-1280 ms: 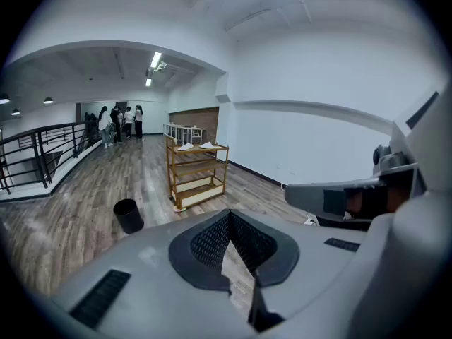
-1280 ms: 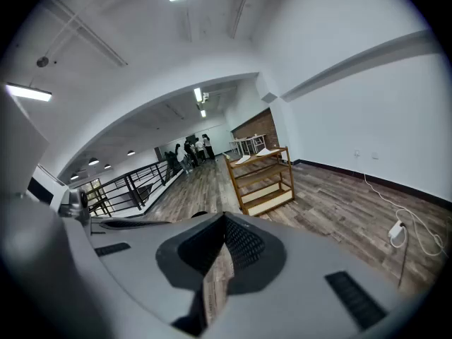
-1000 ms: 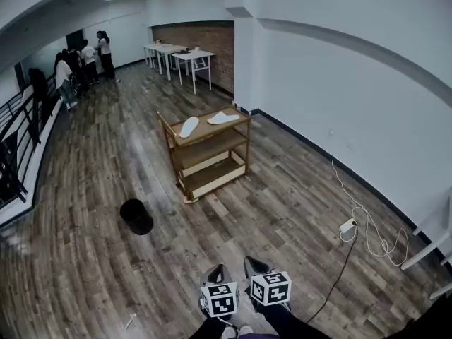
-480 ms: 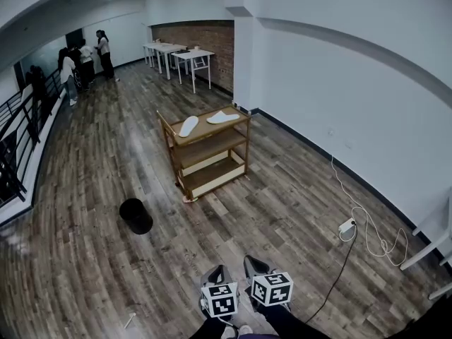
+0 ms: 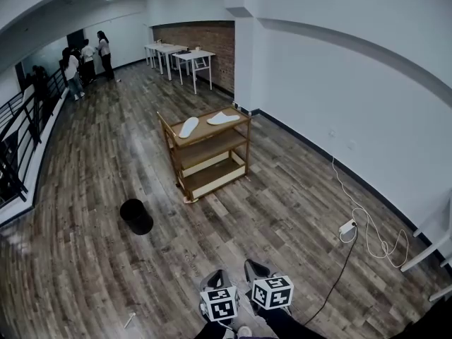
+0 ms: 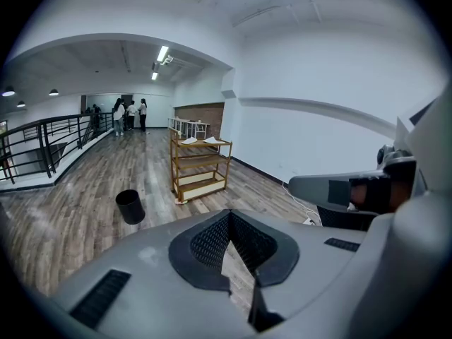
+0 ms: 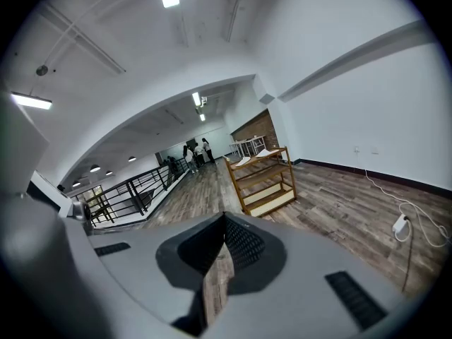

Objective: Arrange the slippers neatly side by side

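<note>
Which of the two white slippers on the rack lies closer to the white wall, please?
The slipper at the right end of the rack's top shelf in the head view; the other slipper lies towards the left end.

Two slippers are laid on the top shelf of a rack (image 5: 208, 154), which is set on the floor mid-room, near the right-hand wall. The left slipper (image 5: 188, 126) and the right slipper (image 5: 223, 118) are kept apart, angled to each other. A bin (image 5: 135, 216) is placed on the floor left of the rack and nearer the camera. Behind the rack, tables (image 5: 176, 54) are lined up by the back wall. A railing (image 5: 18, 140) is run along the left side, with people (image 5: 78, 61) gathered at its far end. A cable (image 5: 367, 232) is trailed over the floor at the right, by the wall. The left gripper (image 5: 215, 275) and the right gripper (image 5: 256, 267) are held side by side at the near edge.
</note>
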`<state>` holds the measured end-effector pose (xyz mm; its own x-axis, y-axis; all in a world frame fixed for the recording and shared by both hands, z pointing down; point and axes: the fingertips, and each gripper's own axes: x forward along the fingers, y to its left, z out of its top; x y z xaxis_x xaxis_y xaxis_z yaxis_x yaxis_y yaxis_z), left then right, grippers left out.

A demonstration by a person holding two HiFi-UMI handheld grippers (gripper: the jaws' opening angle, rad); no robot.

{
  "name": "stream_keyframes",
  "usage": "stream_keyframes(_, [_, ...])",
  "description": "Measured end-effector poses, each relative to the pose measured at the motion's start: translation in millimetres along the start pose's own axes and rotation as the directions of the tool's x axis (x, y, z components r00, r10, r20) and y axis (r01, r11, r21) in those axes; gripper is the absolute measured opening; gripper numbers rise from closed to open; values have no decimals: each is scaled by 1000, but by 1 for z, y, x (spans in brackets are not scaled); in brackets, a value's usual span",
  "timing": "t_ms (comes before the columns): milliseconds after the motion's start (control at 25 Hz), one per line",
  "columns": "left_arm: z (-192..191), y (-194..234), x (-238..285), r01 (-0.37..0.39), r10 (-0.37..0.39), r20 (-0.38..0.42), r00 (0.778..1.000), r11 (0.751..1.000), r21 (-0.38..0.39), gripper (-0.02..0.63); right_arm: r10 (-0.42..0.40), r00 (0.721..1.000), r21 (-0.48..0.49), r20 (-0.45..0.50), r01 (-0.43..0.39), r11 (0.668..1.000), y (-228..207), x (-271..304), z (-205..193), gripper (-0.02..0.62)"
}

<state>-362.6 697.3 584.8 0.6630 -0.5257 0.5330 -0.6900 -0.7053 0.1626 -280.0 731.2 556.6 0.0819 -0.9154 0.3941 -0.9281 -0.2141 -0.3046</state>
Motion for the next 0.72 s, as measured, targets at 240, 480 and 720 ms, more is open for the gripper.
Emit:
stream_keyframes(240, [-10, -11, -2, -14, 14, 8, 1000, 1000, -7, -2, 10, 1000, 7, 4, -10, 1000, -10, -10, -2, -2])
stream_keyframes(480, [-15, -18, -7, -24, 24, -6, 1000, 1000, -15, -2, 25, 1000, -25, -1, -25, 999, -12, -15, -4, -2])
stream_keyframes(720, [-11, -15, 16, -9, 9, -15, 1000, 1000, -2, -2, 7, 1000, -10, -6, -7, 1000, -23, 3, -1, -2])
